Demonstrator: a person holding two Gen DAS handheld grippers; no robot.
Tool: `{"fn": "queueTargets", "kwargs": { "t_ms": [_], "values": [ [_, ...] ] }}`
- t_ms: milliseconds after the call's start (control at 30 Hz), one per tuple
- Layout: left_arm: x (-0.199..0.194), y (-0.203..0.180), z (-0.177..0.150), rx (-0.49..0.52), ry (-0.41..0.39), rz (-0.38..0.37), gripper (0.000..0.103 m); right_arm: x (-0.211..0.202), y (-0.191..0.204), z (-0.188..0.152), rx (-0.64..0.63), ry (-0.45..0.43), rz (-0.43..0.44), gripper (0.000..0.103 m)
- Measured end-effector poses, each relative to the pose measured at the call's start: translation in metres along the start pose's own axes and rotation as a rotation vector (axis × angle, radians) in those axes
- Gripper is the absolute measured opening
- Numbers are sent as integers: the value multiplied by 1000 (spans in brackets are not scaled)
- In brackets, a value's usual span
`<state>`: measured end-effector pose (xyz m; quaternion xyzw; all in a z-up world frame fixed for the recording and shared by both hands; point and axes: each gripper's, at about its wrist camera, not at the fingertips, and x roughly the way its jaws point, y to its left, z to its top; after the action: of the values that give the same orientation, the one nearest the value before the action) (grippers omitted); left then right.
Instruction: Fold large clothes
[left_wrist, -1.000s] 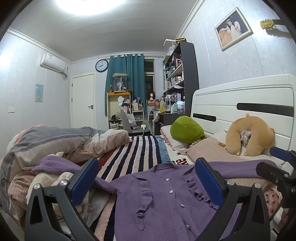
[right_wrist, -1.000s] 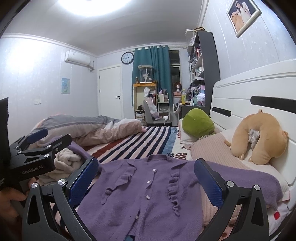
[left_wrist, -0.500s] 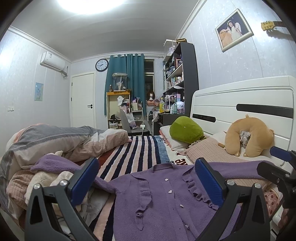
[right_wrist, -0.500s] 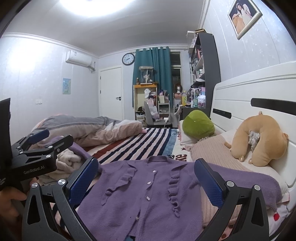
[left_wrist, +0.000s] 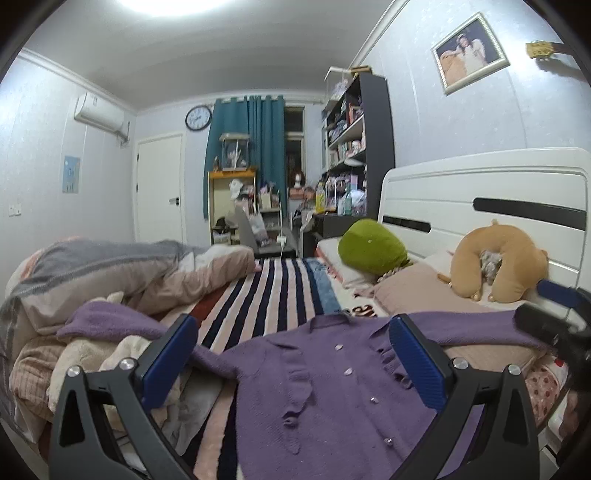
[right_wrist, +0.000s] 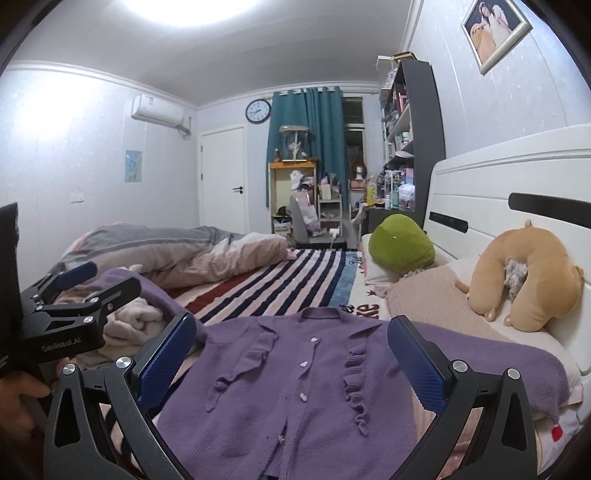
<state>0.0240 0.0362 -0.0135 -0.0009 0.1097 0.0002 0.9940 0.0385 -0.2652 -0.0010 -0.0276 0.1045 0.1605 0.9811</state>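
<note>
Cardigan (right_wrist: 295, 376) flat on bed as before — left tongs (left_wrist: 291, 358), right tongs (right_wrist: 291, 354) still spread apart, holding nothing.

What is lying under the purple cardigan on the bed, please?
The purple cardigan lies on the striped blanket; its right sleeve drapes over a pink pillow. Whatever is beneath its body is covered.
</note>
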Motion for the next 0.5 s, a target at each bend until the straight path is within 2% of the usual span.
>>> {"fn": "queueTargets", "kwargs": {
  "t_ms": [133, 267, 400, 467, 500],
  "values": [
    [13, 31, -6, -41, 39, -29, 102, 9, 6, 5, 8, -24, 0, 103],
    [29, 74, -14, -91, 76, -37, 102, 30, 10, 9, 19, -5, 7, 103],
    [51, 155, -27, -221, 133, -83, 102, 51, 14, 4, 9, 18, 6, 103],
    [58, 191, -35, -281, 158, -55, 101, 61, 12, -4, 15, 32, 6, 103],
    [61, 212, -39, -318, 172, -41, 98, 68, 10, -9, 27, 43, 5, 103]
  ]
}}
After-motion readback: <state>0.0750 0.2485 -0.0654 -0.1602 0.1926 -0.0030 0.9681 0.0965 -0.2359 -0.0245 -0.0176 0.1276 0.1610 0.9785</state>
